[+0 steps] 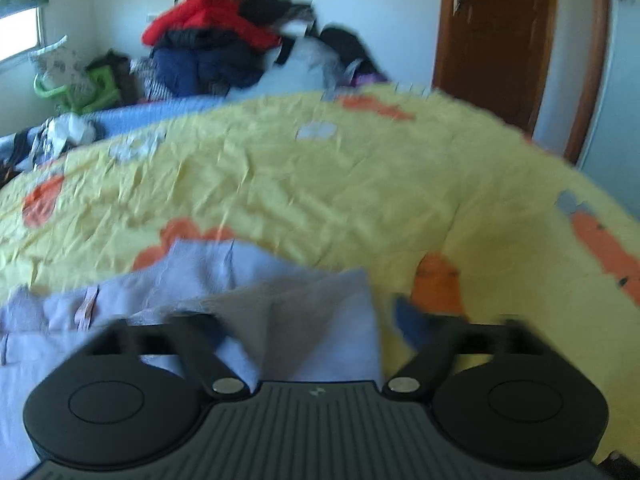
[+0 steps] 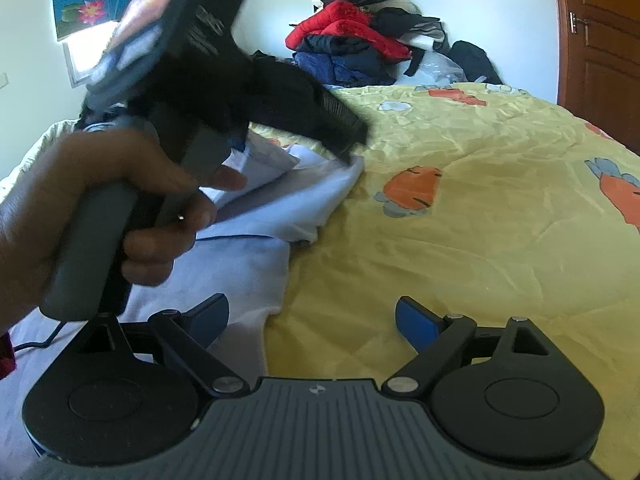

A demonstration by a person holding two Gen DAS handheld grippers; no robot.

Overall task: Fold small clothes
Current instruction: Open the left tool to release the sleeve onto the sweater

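Note:
A small pale lavender garment (image 1: pixel 224 280) lies on the yellow quilt (image 1: pixel 320 184) with orange carrot prints. In the left wrist view, my left gripper (image 1: pixel 312 320) is open, its jaws wide apart, with a raised fold of the garment between them. In the right wrist view, the same garment (image 2: pixel 240 256) lies at the left, partly folded over. My right gripper (image 2: pixel 312 316) is open and empty, just above the garment's right edge. The left gripper's body (image 2: pixel 192 80), held by a hand (image 2: pixel 80 208), hangs over the garment's far part.
A heap of red, navy and dark clothes (image 2: pixel 352 40) is piled at the bed's far end by the wall. A brown wooden door (image 1: pixel 496 40) stands at the right. More crumpled clothes (image 1: pixel 60 136) lie at the bed's left edge.

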